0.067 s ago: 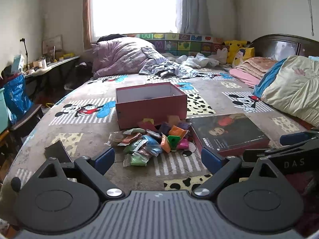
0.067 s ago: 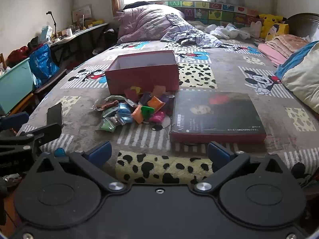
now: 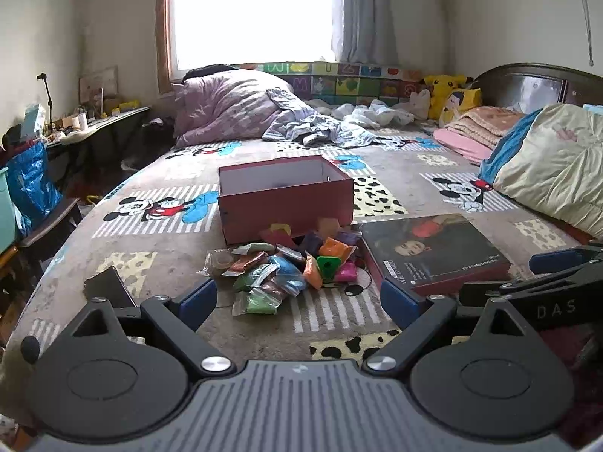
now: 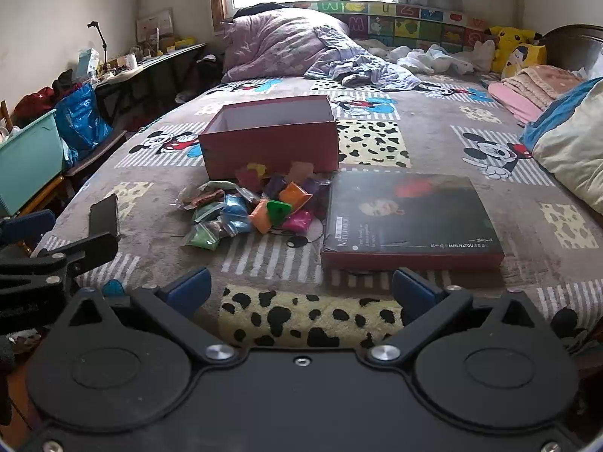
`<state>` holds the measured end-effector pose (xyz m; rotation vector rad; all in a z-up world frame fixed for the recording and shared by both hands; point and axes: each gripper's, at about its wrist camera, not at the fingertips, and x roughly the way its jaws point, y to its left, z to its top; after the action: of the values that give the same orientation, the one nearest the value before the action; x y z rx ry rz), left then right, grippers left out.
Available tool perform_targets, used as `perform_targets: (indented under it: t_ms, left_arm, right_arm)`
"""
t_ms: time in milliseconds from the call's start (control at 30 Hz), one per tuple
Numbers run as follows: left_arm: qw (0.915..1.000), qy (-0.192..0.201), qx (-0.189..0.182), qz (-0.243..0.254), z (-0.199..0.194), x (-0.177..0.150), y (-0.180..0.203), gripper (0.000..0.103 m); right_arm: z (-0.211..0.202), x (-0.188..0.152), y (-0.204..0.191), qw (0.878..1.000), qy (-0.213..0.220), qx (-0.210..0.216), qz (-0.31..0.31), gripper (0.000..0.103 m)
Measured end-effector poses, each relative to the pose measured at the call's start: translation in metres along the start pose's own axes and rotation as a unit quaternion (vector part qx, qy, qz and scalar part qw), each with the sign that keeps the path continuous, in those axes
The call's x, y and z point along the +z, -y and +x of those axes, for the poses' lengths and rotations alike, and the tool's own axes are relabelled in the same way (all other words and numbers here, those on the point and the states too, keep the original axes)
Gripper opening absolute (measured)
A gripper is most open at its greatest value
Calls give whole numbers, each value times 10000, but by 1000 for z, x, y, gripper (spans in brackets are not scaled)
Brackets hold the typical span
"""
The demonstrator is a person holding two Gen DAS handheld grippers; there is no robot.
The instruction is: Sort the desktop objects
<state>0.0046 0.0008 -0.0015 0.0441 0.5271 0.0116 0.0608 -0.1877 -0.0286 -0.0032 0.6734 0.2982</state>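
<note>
An open red box [image 3: 286, 203] [image 4: 269, 139] stands on the bed. In front of it lies a pile of small coloured clay packets [image 3: 286, 263] [image 4: 248, 211]. A flat red box lid with a dark picture [image 3: 433, 250] [image 4: 407, 218] lies to the right of the pile. My left gripper [image 3: 299, 301] is open and empty, held short of the pile. My right gripper [image 4: 301, 288] is open and empty, near the lid's front edge. Each gripper shows at the edge of the other's view.
A black phone [image 3: 107, 286] [image 4: 104, 214] lies on the bed, left of the pile. Pillows and folded blankets [image 3: 546, 165] lie along the right side. A quilt heap [image 3: 233, 105] lies at the far end. A desk and blue bag [image 4: 81, 120] stand left of the bed.
</note>
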Motion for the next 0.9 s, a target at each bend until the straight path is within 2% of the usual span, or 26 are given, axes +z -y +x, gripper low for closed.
perform_targets:
  t_ms: [200,367,900]
  left_arm:
    - [9995,-278,-68,-103,12,2,-2,94]
    - [9998,-164,-79,-95,9,1,1,94]
    - [9995,-238,-164,-128,20,0,4,94]
  right_arm:
    - [3,2,3,9998,-78,-117,-113,103]
    - [6,1,2,9998,-58,-144,-96,103]
    - [10,1,9,9998,-105,-147,-50,103]
